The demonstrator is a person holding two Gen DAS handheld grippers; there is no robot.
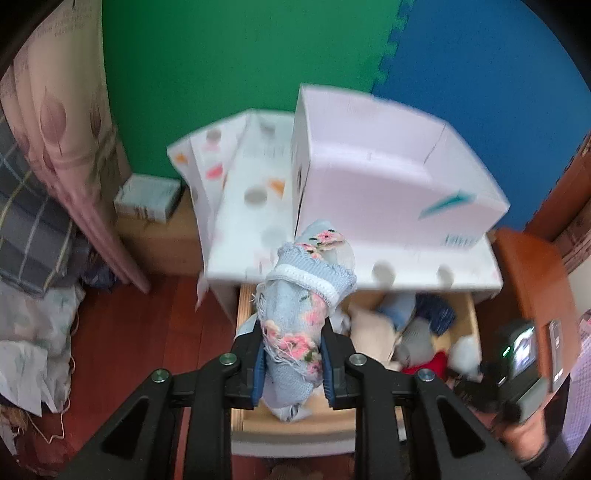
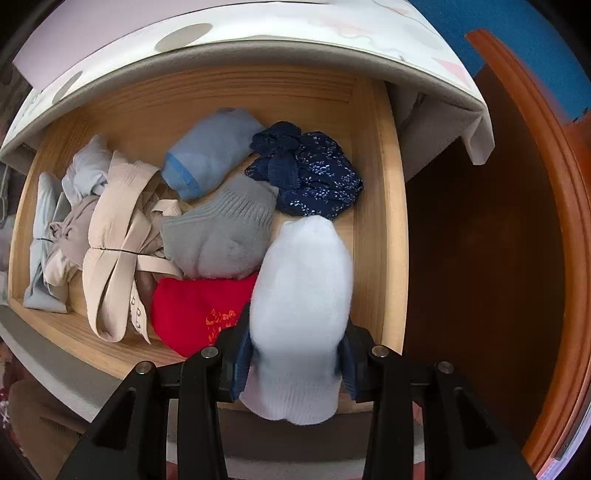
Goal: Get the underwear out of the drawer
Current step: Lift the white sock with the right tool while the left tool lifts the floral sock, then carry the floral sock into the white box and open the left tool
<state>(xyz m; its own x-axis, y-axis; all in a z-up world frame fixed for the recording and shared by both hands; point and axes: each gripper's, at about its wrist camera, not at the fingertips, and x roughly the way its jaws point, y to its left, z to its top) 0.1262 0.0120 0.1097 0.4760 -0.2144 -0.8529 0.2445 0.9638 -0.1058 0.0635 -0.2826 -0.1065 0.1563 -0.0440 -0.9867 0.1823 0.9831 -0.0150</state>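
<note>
- Open drawer [image 2: 373,155] pulled out beneath the cabinet top [image 2: 258,29].
- Rolled underwear [image 1: 295,314] pinched in the left gripper [image 1: 293,363], above the drawer's left part.
- Pale sock [image 2: 306,295] clamped in the right gripper [image 2: 295,363], at the drawer's right front.
- In the drawer: folded red piece [image 2: 192,310] at front, ribbed sock [image 2: 221,229] behind it, patterned bundle [image 2: 310,177] at right rear, strappy garment [image 2: 114,236] to the left.
- Box [image 1: 388,166] on the cabinet top.

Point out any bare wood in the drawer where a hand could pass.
Bare wood runs along the back wall, behind the blue roll and navy bundle. The rest is crowded: beige bra, grey sock, red piece.
</note>
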